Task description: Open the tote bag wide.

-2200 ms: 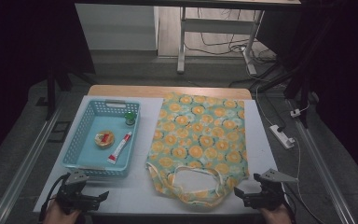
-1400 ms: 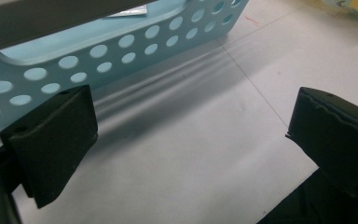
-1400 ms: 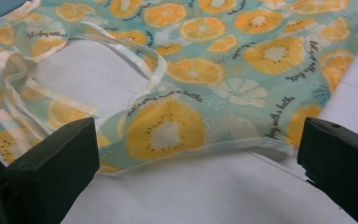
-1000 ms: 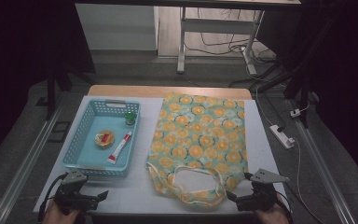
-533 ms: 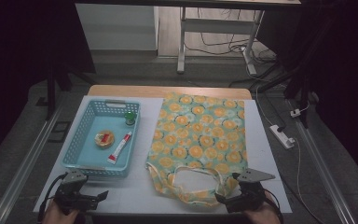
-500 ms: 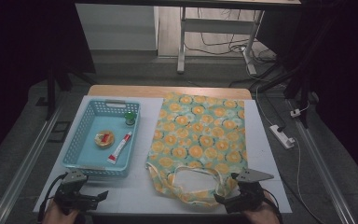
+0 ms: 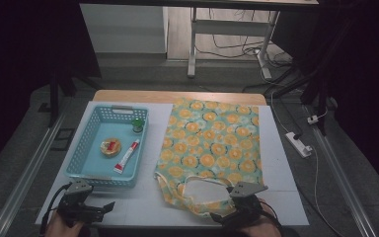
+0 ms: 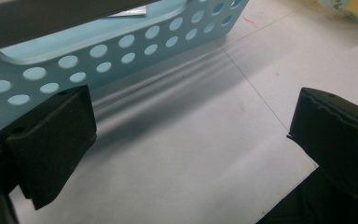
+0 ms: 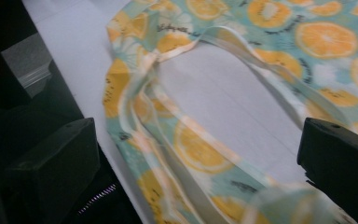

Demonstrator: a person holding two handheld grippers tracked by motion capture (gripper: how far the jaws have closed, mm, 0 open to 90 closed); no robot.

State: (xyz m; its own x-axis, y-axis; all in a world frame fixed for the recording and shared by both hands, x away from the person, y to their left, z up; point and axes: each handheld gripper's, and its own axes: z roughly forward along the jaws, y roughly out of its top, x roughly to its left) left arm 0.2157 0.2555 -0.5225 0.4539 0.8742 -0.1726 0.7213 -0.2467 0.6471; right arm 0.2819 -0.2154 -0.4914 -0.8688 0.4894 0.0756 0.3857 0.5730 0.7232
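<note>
Orange-print bag (image 7: 209, 153) flat | right gripper (image 7: 221, 216) agape over handle (image 9: 200, 135) | left gripper (image 7: 107, 206) agape

- You have one cloth bag (image 7: 211, 148).
- You have one basket (image 7: 86, 145).
- In it you have one tube (image 7: 127, 156), one small bottle (image 7: 137, 124), one round tin (image 7: 110, 146).
- You hold two grippers: left gripper (image 7: 107, 206), right gripper (image 7: 215, 216).

Both tools (image 7: 106, 207) (image 7: 216, 217) wide open, low.

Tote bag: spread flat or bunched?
Spread flat. The tote bag lies flat on the table, handles looped at its near end.
</note>
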